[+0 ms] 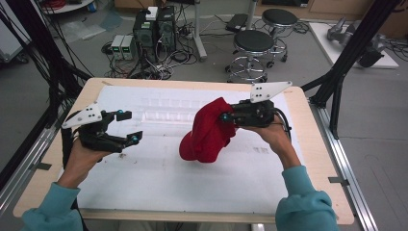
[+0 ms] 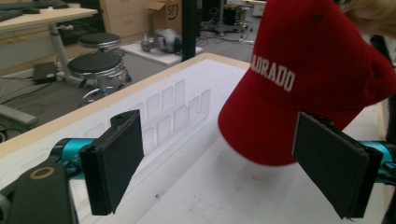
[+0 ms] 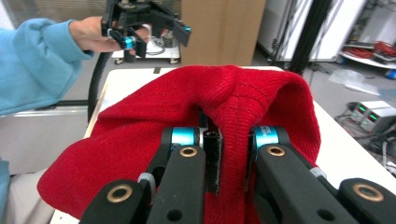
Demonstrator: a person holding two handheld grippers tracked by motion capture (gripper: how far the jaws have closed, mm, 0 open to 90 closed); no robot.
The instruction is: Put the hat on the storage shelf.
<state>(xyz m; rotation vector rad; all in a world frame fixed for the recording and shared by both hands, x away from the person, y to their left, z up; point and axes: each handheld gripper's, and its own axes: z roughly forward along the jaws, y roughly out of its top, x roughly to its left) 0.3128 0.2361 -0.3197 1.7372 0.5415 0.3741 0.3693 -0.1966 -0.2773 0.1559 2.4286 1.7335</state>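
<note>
Red cap (image 1: 208, 131): held off the table in my right gripper, hanging above the middle of the white sheet, brim end lowest. In the left gripper view its front carries white block lettering, partly cut off by the crown's curve.

My right gripper (image 1: 226, 117): jaws pressed together on a fold of the cap's fabric; in the right gripper view the red cloth bunches up between the two black pads and drapes over both arms. The gripper lies roughly level, pointing toward my left side, its grey three-cornered plate on top.

My left gripper (image 1: 126, 126): jaws spread wide, nothing between them. It is raised off the table at the left side, pointing toward the cap, and stands well apart from it in the high view.

Left pads (image 2: 116, 163): dark flat faces turned toward each other; the cap's brim shows beyond the farther one, and I cannot tell whether they touch.

Table (image 1: 317, 159): pale wooden top with a white sheet (image 1: 159, 178) covering most of it.

Clear divider tray (image 1: 168, 109): a row of small transparent compartments on the sheet, at the far side, beyond the cap and between my two grippers.

Stools (image 1: 253, 48): two black round seats on the floor beyond the table.
</note>
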